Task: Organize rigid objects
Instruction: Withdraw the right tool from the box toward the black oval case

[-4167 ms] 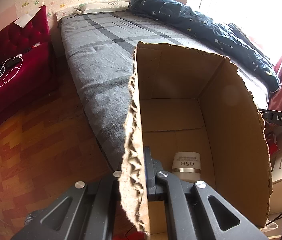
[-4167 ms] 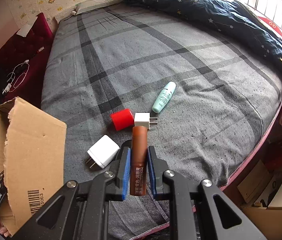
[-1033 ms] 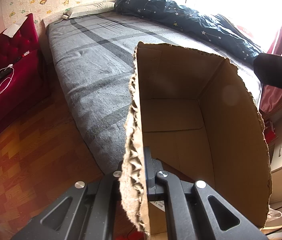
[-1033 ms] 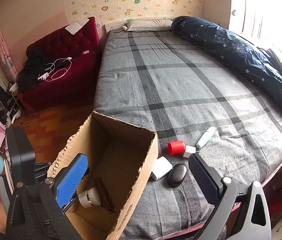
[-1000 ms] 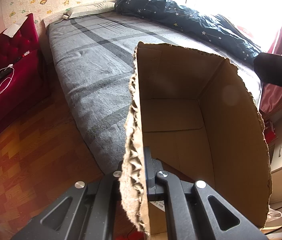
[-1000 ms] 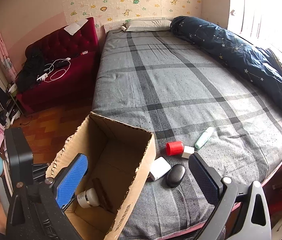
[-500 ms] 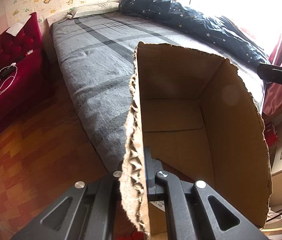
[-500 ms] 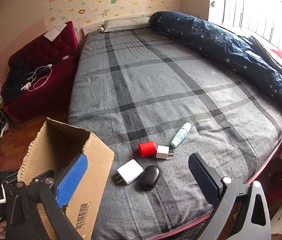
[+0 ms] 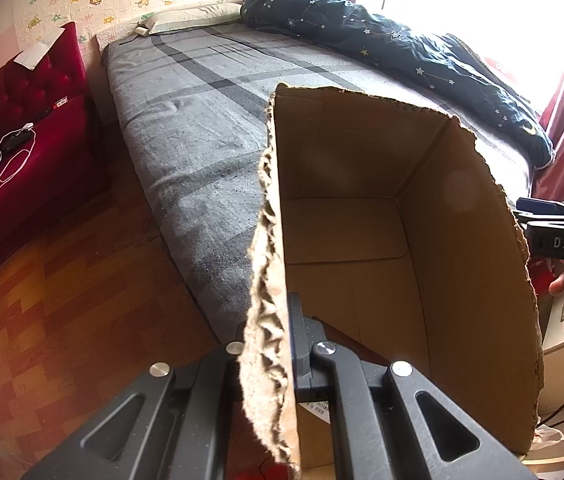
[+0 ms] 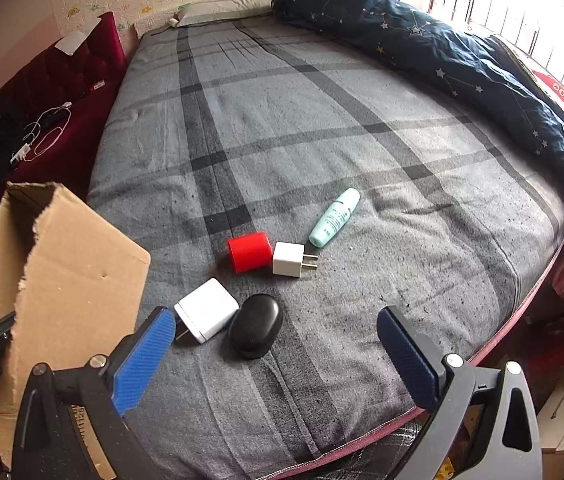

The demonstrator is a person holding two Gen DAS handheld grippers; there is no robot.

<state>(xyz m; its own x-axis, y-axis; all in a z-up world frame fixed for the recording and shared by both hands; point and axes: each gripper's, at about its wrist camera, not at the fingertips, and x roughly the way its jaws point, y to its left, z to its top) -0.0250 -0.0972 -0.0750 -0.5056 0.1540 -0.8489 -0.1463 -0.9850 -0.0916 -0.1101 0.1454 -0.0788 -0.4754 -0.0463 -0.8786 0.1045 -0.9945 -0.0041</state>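
My left gripper (image 9: 282, 320) is shut on the torn wall of a cardboard box (image 9: 362, 216) and holds it beside the bed; the box also shows at the left of the right wrist view (image 10: 77, 264). My right gripper (image 10: 273, 320) is wide open and empty above the bed's near edge. On the grey plaid bed lie a black oval case (image 10: 255, 331), a large white charger (image 10: 206, 315), a red cylinder (image 10: 249, 251), a small white plug (image 10: 290, 265) and a mint tube (image 10: 334, 217). The box's contents are hidden.
A dark blue starry duvet (image 10: 462, 60) lies along the bed's right side and a pillow (image 10: 221, 8) at its head. A red velvet sofa (image 9: 21, 128) with cables stands left of the bed. Wooden floor (image 9: 61, 300) lies between them.
My right gripper, earlier shut on a brown tube, opened over the box and has swung right and down toward the items on the bed. The left gripper keeps its hold on the box.
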